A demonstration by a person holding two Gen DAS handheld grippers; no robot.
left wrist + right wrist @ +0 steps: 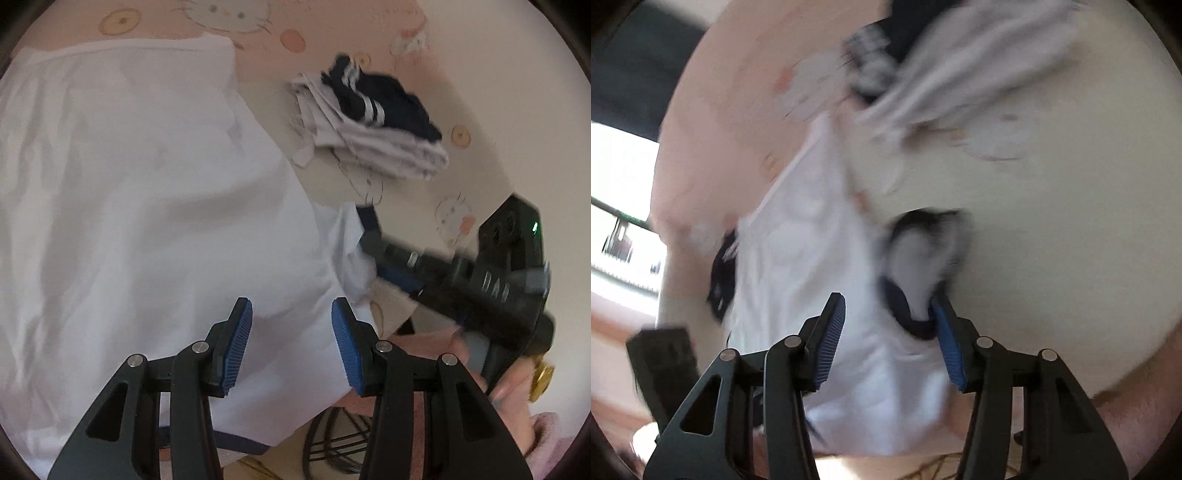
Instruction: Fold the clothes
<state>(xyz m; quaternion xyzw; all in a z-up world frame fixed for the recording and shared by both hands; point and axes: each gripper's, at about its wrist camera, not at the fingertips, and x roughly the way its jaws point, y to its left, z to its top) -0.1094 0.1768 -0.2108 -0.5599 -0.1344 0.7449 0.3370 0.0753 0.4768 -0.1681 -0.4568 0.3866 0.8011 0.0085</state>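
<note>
White T-shirt (140, 206) lies spread on the bed; both tongs (291, 345) (888, 341) gape empty, so pinch its navy-trimmed sleeve squarely before folding.

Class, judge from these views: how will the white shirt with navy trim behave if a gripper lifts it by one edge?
The white shirt would probably flop and drape: it lies in soft wrinkles. It looks thin, so likely light. Its sleeve already bunches near the right gripper, so folds may slip loose.

cartoon-print bed sheet (480, 92) carries white shirt (147, 203), folded pile (369, 122).
</note>
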